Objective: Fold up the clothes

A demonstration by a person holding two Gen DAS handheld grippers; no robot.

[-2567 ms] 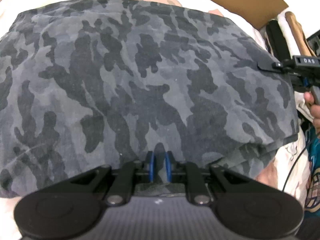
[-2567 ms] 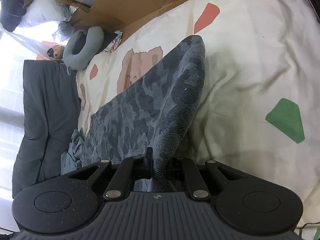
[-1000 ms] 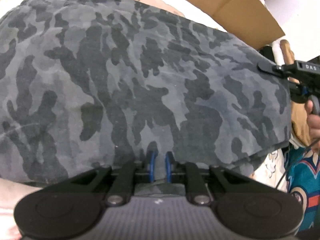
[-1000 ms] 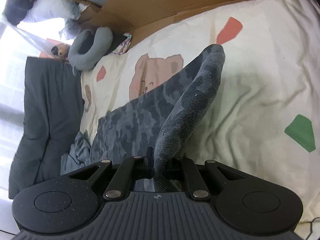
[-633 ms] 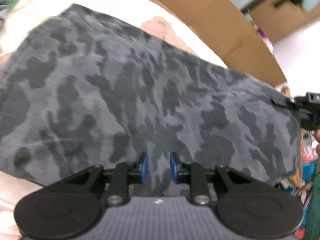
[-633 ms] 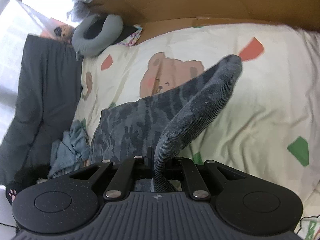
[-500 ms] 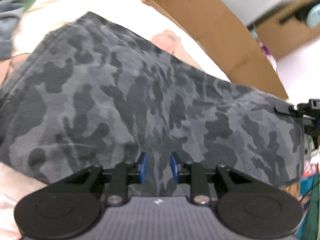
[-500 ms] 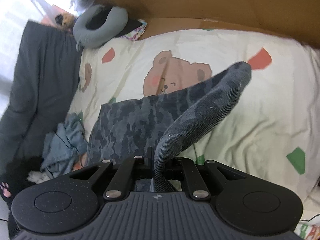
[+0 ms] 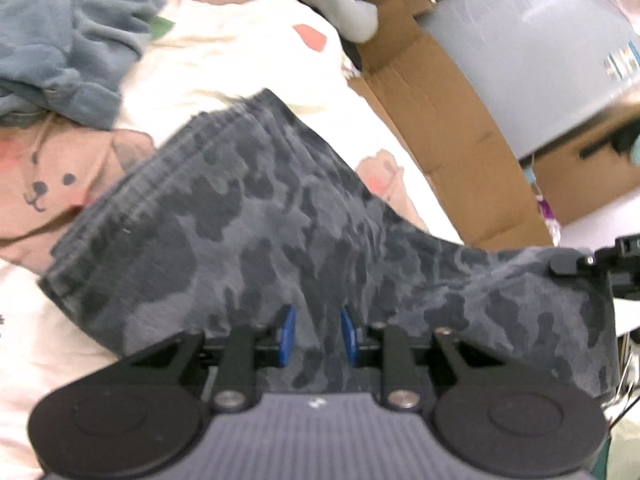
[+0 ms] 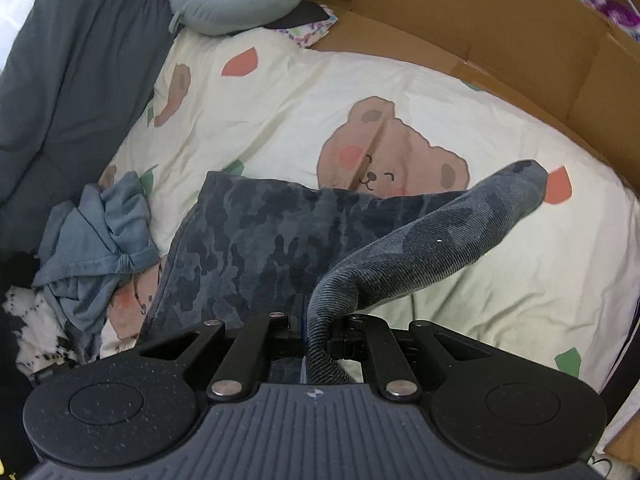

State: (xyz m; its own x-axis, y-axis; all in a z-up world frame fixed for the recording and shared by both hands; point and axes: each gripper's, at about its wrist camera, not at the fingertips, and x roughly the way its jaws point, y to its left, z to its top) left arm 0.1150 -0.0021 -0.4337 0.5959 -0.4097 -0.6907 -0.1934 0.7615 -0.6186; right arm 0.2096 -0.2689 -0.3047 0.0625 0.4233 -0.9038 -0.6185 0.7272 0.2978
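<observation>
Above bear-print bedsheet (image 10: 280,92), right hand-held gripper (image 10: 320,332) clamps camo garment (image 10: 256,240) raised; left hand-held gripper (image 9: 316,334) spread apart

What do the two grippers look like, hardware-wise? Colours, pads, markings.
Both share one build: a ribbed dark grey body, two round black discs, black linkage bars with silver pivot screws. The left gripper has blue finger pads. The right gripper shows a sliver of blue. A small logo marks each body.

We see a grey camouflage garment (image 10: 256,248) half-lifted off the bed, its ribbed edge (image 10: 400,256) raised at 1 side, the rest spread on the bear-print sheet.
</observation>
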